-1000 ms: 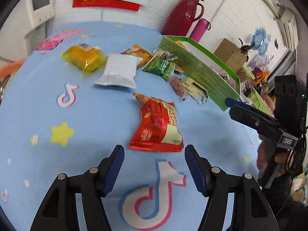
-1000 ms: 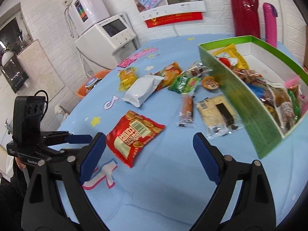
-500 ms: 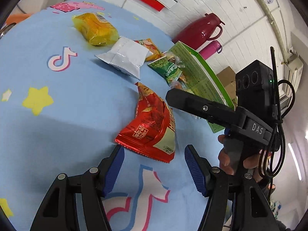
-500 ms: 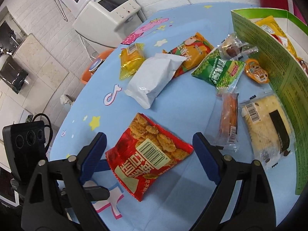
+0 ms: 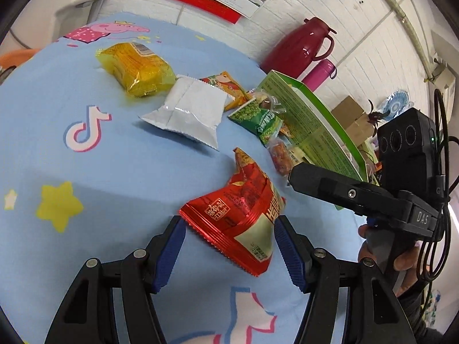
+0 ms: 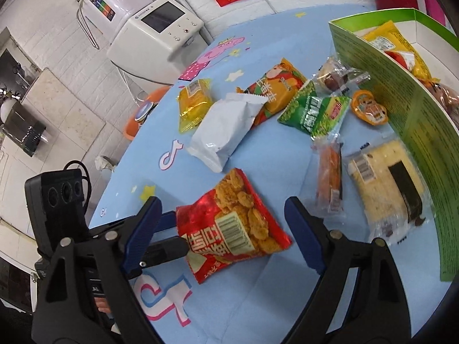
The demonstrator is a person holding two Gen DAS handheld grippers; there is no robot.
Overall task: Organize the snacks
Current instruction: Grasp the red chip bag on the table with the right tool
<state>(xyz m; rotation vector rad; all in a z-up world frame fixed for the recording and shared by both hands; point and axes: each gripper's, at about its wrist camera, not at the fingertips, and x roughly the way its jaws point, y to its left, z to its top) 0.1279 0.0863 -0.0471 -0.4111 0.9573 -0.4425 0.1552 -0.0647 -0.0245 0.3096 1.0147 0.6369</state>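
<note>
A red snack bag [image 5: 238, 212] lies on the blue tablecloth [image 5: 114, 172]. My left gripper [image 5: 229, 246] is open, and the bag's near end sits between its blue pads without being clamped. My right gripper [image 6: 223, 229] is also open and hovers over the same red snack bag [image 6: 229, 223] from the opposite side. The left gripper's fingers [image 6: 169, 248] show at the bag's left edge. The green box [image 6: 401, 109] stands to the right with several snacks inside.
Loose on the cloth are a yellow pack [image 5: 137, 71], a white pack [image 6: 226, 126], an orange pack [image 6: 275, 89], a green pea pack [image 6: 315, 111], a sausage [image 6: 330, 175] and a rice-cake pack [image 6: 387, 177]. A red thermos [image 5: 298, 46] stands behind. The table edge runs along the left [image 6: 120, 166].
Both grippers have closed in on the red bag. The left one moved forward until the bag's end came between its fingers. The right one dropped lower over it.
</note>
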